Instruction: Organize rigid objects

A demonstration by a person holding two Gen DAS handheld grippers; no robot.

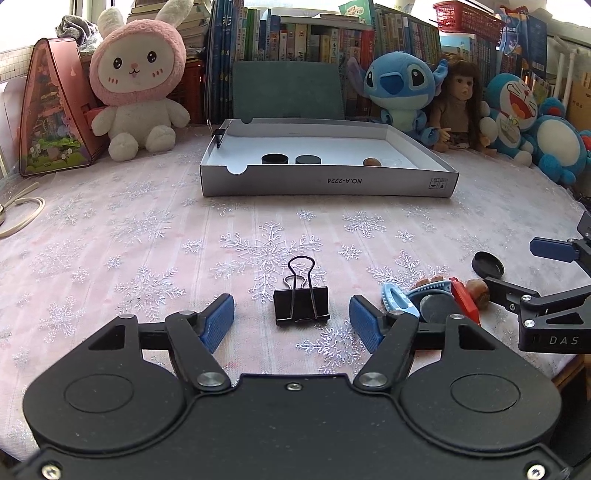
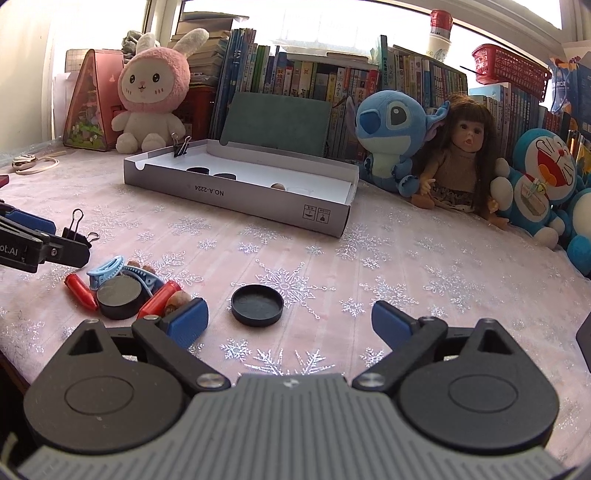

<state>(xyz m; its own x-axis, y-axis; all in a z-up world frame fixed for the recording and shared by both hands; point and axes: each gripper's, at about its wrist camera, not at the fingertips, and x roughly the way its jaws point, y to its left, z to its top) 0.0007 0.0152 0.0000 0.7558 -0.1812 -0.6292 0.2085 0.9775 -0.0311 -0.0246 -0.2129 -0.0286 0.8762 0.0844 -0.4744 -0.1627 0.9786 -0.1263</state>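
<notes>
A table against a packed bookshelf, under a bright window.

A pink tablecloth [image 2: 388, 258] with silver snowflakes covers the table. Behind it runs a row of upright books [image 2: 314, 79]. Soft toys [image 1: 138, 85] and a doll [image 2: 463, 147] lean against them. Daylight pours through the window [image 2: 314, 22].

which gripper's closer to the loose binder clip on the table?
Left. The left gripper is open with the binder clip between its fingers. The right gripper sits further right, facing the black cap.
</notes>
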